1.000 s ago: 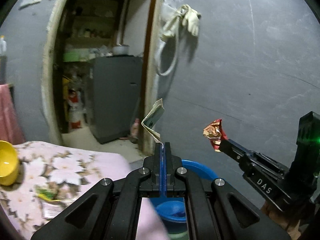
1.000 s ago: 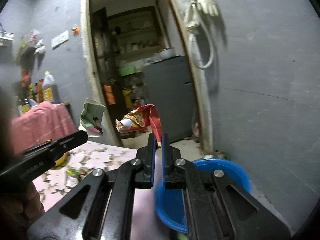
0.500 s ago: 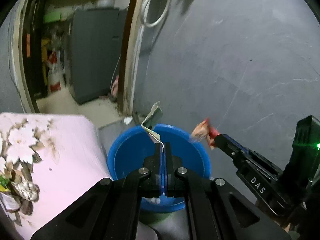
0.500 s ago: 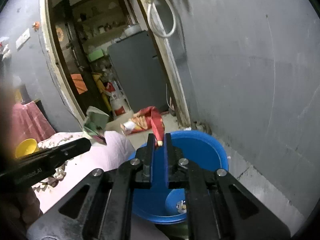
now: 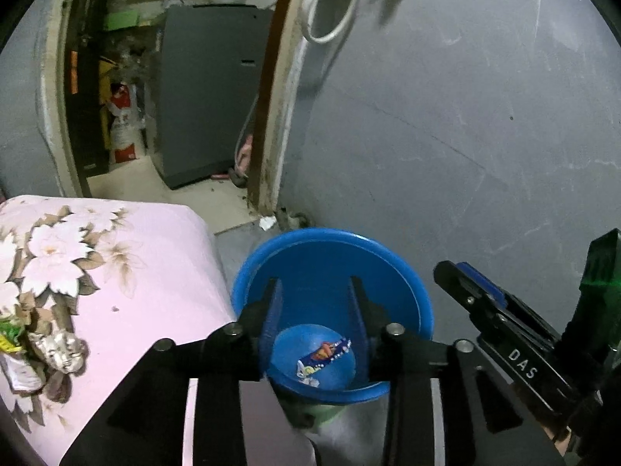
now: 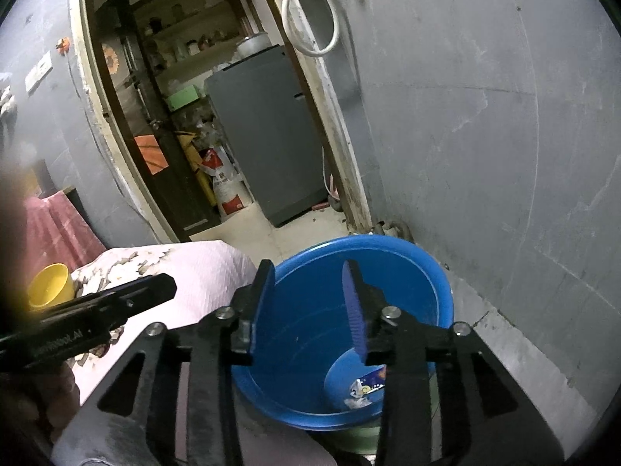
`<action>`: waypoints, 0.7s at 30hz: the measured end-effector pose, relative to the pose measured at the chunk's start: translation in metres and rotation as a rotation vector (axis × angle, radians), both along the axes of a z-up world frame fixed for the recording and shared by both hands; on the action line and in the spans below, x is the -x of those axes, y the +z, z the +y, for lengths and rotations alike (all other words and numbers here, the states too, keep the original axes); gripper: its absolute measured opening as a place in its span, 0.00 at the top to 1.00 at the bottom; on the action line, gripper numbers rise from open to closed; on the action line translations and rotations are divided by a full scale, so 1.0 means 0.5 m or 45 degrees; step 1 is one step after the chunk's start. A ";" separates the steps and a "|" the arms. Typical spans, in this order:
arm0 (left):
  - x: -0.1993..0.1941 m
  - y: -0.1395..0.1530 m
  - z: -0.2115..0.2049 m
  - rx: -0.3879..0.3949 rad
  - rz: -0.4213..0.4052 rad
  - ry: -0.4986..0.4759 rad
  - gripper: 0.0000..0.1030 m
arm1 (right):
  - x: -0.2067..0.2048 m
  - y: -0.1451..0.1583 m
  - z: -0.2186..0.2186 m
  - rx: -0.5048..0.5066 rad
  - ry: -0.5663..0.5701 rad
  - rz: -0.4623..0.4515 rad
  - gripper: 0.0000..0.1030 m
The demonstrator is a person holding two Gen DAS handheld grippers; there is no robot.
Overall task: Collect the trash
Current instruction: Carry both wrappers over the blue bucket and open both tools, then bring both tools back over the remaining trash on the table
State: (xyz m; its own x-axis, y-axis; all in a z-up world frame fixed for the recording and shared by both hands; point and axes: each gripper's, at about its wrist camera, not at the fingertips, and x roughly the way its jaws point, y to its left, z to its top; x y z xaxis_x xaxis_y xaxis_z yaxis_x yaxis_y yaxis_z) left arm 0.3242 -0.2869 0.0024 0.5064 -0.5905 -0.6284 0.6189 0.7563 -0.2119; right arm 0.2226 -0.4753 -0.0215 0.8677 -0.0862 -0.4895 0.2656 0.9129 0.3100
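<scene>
A blue bucket [image 5: 330, 235] [image 6: 372, 240] stands on the floor by the grey wall, directly under both grippers. A crumpled blue, red and white wrapper [image 5: 324, 353] [image 6: 368, 386] lies at its bottom. My left gripper [image 5: 315, 291] hangs over the bucket's mouth. Its jaws are opening and there is nothing between them. It also shows in the right wrist view as a dark bar, the left gripper [image 6: 169, 285]. My right gripper [image 6: 307, 272] is over the bucket too, jaws opening and empty. In the left wrist view the right gripper [image 5: 456, 270] reaches in from the right.
A table under a pink floral cloth [image 5: 116, 272] adjoins the bucket on the left, with a green wrapper [image 5: 7, 343] near its edge and a yellow cup [image 6: 50, 291] further back. Behind is a doorway with a grey fridge [image 5: 209, 97]. A white hose [image 5: 330, 11] hangs on the wall.
Both grippers sank over the bucket and opened. The green-white wrapper left the left jaws and the red wrapper left the right jaws.
</scene>
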 end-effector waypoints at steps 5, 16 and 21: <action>0.018 0.040 0.051 0.029 -0.060 0.074 0.62 | 0.016 0.031 0.021 0.038 0.010 -0.046 0.24; 0.077 0.120 0.201 0.098 -0.240 0.272 0.41 | 0.049 0.117 0.126 0.128 0.082 -0.187 0.01; 0.118 0.154 0.275 0.146 -0.344 0.367 0.22 | 0.067 0.150 0.184 0.180 0.117 -0.262 0.00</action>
